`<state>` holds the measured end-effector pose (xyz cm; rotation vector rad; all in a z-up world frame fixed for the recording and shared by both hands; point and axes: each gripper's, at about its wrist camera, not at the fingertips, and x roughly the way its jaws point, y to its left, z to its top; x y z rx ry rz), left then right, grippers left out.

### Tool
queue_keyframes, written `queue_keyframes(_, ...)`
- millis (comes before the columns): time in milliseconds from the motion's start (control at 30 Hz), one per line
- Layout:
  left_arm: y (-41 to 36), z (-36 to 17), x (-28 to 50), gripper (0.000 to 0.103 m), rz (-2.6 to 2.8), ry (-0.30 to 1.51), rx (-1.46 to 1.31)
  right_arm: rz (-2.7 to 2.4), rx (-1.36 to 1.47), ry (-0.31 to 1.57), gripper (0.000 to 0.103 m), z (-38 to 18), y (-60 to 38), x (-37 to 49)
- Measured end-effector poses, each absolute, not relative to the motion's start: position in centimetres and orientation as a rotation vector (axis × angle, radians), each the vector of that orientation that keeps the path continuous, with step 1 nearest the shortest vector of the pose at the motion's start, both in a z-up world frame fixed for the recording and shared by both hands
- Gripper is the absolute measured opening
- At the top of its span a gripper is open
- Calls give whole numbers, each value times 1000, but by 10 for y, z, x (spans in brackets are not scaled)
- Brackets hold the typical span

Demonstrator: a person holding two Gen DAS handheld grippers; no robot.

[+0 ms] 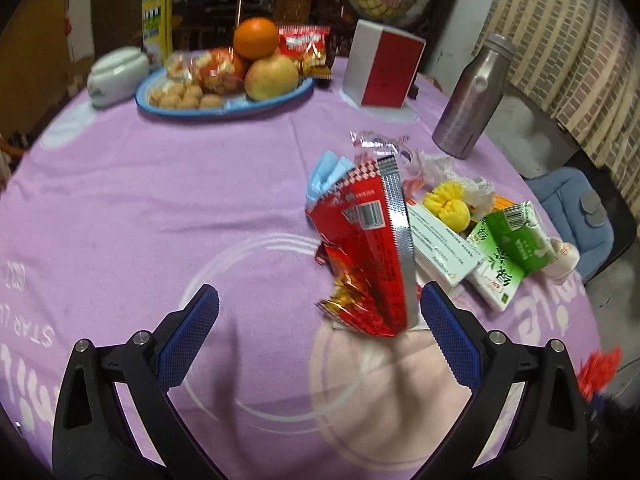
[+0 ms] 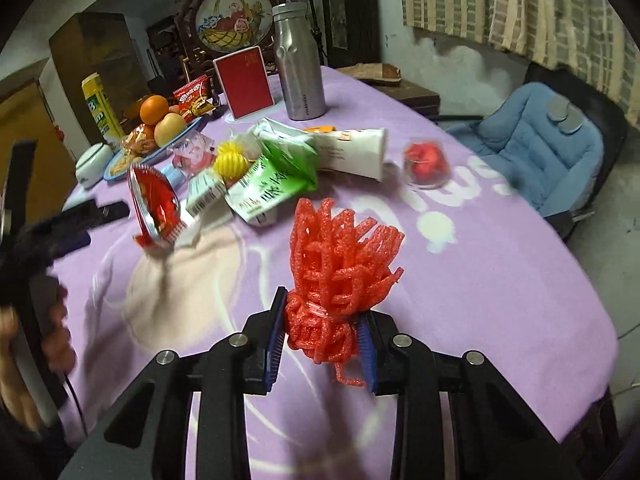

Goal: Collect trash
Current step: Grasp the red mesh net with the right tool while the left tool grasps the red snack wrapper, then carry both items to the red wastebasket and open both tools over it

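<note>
Centrally, a purple table (image 2: 460, 264) carries a blue plate (image 1: 280, 100) near its far edge, holding an orange (image 1: 256, 38), an apple (image 1: 272, 76) and biscuits (image 1: 180, 96). Nearer lies a trash pile (image 2: 280, 164). A red wrapper (image 1: 368, 256) stands inside the spread left gripper (image 1: 320, 308), touching its right finger. The right gripper (image 2: 324, 340) pinches red foam netting (image 2: 340, 264).

Desk (image 1: 160, 208) carries a fruit plate (image 1: 224, 110) at the far left, with an orange (image 1: 256, 38) and apple (image 1: 272, 76) on it. Lidded jar (image 1: 116, 76) sits left of the plate, boxed card (image 1: 384, 66) right of it, metal bottle (image 1: 472, 96) further right. Trash pile lies near the desk's right edge: tea cartons (image 1: 512, 248), flat box (image 1: 444, 248), snack wrapper (image 1: 364, 256) in front. Cushioned chair (image 2: 536, 148) stands beyond that edge. Foam fruit net (image 2: 340, 272) sits between the right hand-held gripper (image 2: 324, 340) fingers.
</note>
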<state>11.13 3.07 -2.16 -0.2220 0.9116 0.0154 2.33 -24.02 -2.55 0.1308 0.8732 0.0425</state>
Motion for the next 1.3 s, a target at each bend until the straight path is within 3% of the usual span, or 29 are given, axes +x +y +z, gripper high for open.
queue_keyframes(233,16,-23,146,96,55,1039,-251,81,141,828,33,-20,-245,-2)
queue_keyframes(400,10,-32,163,84,54,1083,-256,90,137,821,33,-20,-250,-20)
queue_keyframes(467,9,-41,169,77,70,1113,-236,75,127,816,33,-19,-252,-26)
queue_keyframes(533,12,-52,173,54,54,1166,-266,62,124,807,33,-18,-257,-34)
queue_keyframes(567,15,-56,174,53,47,1181,-297,57,125,805,33,-17,-259,-37)
queue_keyframes(633,21,-54,171,41,53,1165,-326,45,125,800,33,-16,-263,-44)
queue_keyframes(733,22,-43,159,36,53,1130,-308,22,111,785,33,-14,-266,-55)
queue_keyframes(1300,-23,61,33,36,-197,805,-184,-23,20,695,33,2,-256,-93)
